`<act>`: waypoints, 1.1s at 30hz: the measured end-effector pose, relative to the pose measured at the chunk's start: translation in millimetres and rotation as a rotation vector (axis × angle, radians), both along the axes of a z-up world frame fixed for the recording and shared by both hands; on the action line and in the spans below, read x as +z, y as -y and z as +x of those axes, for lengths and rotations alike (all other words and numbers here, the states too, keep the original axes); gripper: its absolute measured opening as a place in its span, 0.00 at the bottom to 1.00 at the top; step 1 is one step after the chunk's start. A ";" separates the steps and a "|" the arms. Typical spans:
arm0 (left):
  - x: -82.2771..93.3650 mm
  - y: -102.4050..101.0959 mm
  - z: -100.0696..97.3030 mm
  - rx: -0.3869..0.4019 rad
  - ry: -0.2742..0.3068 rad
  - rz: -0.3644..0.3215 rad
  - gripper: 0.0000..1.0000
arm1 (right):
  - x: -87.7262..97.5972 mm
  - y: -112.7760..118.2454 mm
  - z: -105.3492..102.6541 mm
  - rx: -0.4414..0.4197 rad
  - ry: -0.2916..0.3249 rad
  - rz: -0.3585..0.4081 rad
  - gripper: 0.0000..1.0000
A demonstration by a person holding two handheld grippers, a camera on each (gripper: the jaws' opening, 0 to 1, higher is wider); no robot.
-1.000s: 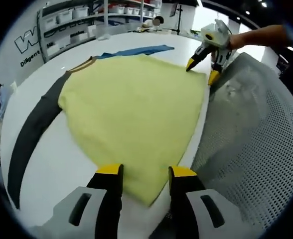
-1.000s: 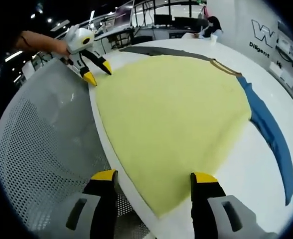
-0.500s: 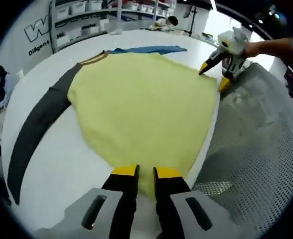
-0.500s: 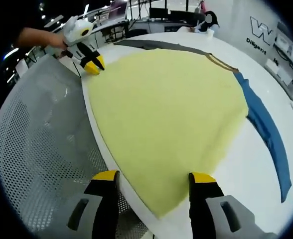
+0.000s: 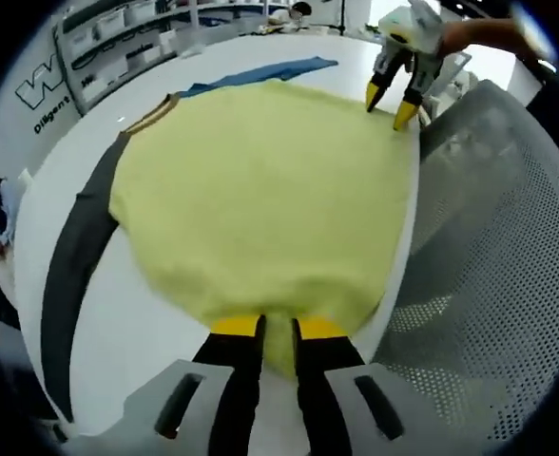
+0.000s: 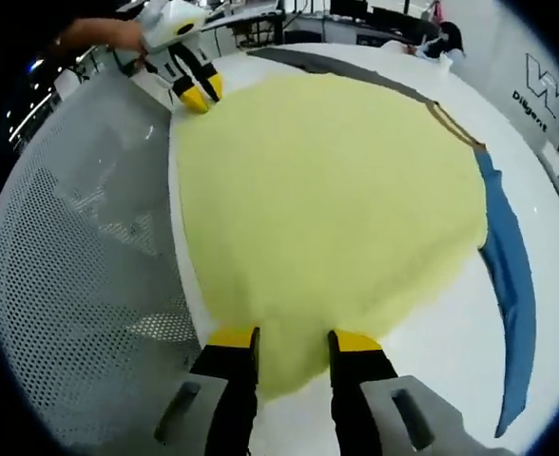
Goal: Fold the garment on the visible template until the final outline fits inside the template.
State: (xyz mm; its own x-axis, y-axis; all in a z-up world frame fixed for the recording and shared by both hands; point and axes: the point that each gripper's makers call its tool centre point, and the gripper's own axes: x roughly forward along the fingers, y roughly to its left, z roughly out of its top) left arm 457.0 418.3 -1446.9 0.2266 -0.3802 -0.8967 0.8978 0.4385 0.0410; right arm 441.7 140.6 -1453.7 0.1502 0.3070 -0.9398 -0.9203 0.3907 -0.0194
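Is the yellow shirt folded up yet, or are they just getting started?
Just starting. Done: the yellow shirt lies spread flat on the white table. In hand: the left gripper pinches its near hem, and the right gripper closes around the other corner. Left: every fold.

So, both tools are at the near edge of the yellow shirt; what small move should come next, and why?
Probably close the right tool on the shirt edge. Its jaws stand apart with yellow cloth between them, while the left tool looks shut on its corner.
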 end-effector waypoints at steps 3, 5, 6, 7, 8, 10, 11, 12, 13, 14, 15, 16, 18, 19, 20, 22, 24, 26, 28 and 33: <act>-0.3 5.0 0.1 0.030 -0.007 0.021 0.06 | -0.1 1.0 2.8 -0.035 -0.022 0.012 0.11; -0.7 5.6 0.5 0.039 -0.010 0.033 0.06 | -0.3 2.8 4.0 -0.015 -0.008 0.001 0.07; -0.8 4.8 0.6 0.059 -0.014 0.038 0.05 | -0.1 3.4 4.9 0.040 0.013 -0.015 0.05; -1.2 4.1 0.7 0.075 -0.017 0.043 0.05 | 0.0 2.7 4.0 0.050 0.010 -0.015 0.05; -1.5 3.9 0.5 0.095 -0.018 0.049 0.05 | -0.7 2.4 2.6 0.035 0.004 -0.015 0.05; -1.8 4.8 -1.4 0.087 -0.009 0.063 0.05 | -1.3 1.6 2.8 0.044 0.001 -0.029 0.05; -2.3 4.6 -2.0 0.070 -0.003 0.070 0.04 | -1.5 1.2 2.8 0.047 -0.002 -0.038 0.05; -2.4 4.0 -2.6 0.053 -0.001 0.074 0.04 | -2.3 1.1 3.1 0.045 -0.004 -0.052 0.05; -2.7 2.5 -2.6 0.062 -0.007 0.073 0.04 | -2.5 1.3 3.2 0.043 -0.006 -0.061 0.05; -2.8 0.6 -3.2 0.069 -0.015 0.073 0.04 | -2.3 1.5 2.9 0.039 -0.009 -0.071 0.05; -2.8 -3.6 -4.0 0.077 -0.025 0.078 0.04 | -2.3 1.8 2.8 0.034 -0.013 -0.083 0.05; -2.7 -6.2 -5.0 0.089 -0.034 0.079 0.04 | -2.4 2.2 2.6 0.026 -0.014 -0.090 0.05; -2.5 -9.6 -6.7 0.100 -0.044 0.078 0.05 | -2.6 2.1 1.5 0.021 -0.010 -0.112 0.05; -2.3 -10.0 -7.5 0.090 -0.044 0.073 0.05 | -2.7 2.2 0.7 0.027 -0.005 -0.123 0.05; -2.2 -10.4 -7.8 0.075 -0.043 0.062 0.05 | -2.9 1.6 0.1 0.025 -0.005 -0.127 0.04; -2.1 -13.8 -6.9 0.036 -0.039 0.064 0.09 | -2.7 2.1 1.1 0.011 -0.010 -0.142 0.04; 0.2 -14.9 4.1 0.070 0.003 0.033 0.14 | -2.8 2.7 1.6 -0.012 -0.022 -0.154 0.04; 6.3 -10.1 7.7 0.049 0.034 -0.017 0.16 | -3.2 2.6 1.2 -0.008 -0.023 -0.166 0.03; 20.9 -4.0 16.6 0.010 0.103 -0.080 0.23 | -2.9 2.4 1.3 -0.025 -0.028 -0.177 0.03; 45.4 -19.0 50.7 0.133 0.196 -0.160 0.39 | -3.3 0.9 -0.8 -0.040 -0.030 -0.221 0.01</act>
State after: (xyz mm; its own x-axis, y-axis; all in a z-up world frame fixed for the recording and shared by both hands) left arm 507.7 437.3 -1401.5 0.4468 -0.4684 -0.7622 0.8138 0.5667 0.1288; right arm 440.9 139.6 -1456.9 0.1295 0.0878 -0.9877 -0.9056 0.4161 -0.0818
